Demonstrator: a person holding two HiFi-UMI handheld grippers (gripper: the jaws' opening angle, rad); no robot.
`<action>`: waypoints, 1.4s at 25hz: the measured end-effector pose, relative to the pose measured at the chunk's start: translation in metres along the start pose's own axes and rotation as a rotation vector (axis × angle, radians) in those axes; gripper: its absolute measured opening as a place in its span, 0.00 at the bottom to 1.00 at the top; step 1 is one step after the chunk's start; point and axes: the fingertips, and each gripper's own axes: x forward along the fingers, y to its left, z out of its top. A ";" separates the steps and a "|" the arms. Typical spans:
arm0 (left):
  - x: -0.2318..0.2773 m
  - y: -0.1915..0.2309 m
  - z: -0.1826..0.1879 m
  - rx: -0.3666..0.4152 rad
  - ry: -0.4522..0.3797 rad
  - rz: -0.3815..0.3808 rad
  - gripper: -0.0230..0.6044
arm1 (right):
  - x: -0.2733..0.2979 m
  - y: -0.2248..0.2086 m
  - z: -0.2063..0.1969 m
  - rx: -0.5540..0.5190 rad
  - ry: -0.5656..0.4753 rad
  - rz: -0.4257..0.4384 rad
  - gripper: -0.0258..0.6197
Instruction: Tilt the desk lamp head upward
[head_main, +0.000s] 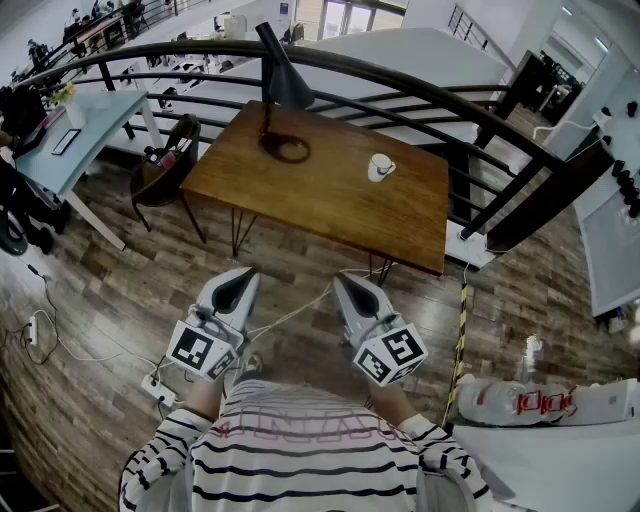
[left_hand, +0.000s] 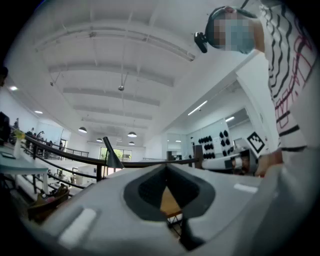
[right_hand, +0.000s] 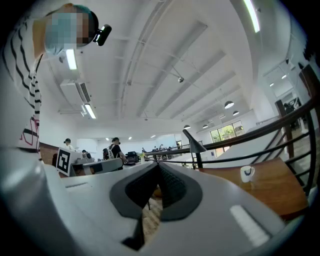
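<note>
Lamp and claws stand well apart in this workspace scene: the black desk lamp (head_main: 281, 82) sits on the far left corner of a wooden worktop (head_main: 330, 195), close under a curved dark railing (head_main: 420, 80). It has a slender stem rising from a round, ring-like base (head_main: 286, 150). Its cone-shaped lamp head (head_main: 288, 90) slopes with the narrow tip high and the wide mouth turned down toward the wood. A white mug (head_main: 380, 167) stands alone near the middle of the same worktop, apart from the lamp. In the head view, a person in a striped shirt (head_main: 310, 455) holds both tools side by side in front of the chest, over the plank floor (head_main: 100, 330) and short of the worktop's near edge. The left claw (head_main: 243, 277) and the right claw (head_main: 346, 281) both point roughly level toward the worktop, each with its marker cube nearest the body. The left gripper view shows the left claw (left_hand: 166, 168) with its jaws pressed together and nothing between them, the lamp (left_hand: 112, 157) small beyond them to the left. The right gripper view shows the right claw (right_hand: 158, 168) likewise closed and empty, with the lamp (right_hand: 196, 145) and mug (right_hand: 246, 173) off to its right. Neither claw touches the lamp. A chair (head_main: 165, 165) stands at the worktop's left side.
</note>
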 end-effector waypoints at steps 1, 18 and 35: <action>0.001 -0.001 -0.002 -0.006 0.006 0.002 0.04 | -0.001 -0.001 -0.001 0.017 -0.007 0.002 0.04; 0.048 0.077 -0.039 -0.061 0.052 -0.020 0.27 | 0.080 -0.039 -0.008 0.083 -0.027 -0.025 0.30; 0.089 0.323 -0.047 -0.058 0.089 -0.076 0.32 | 0.315 -0.079 -0.011 0.107 -0.032 -0.124 0.36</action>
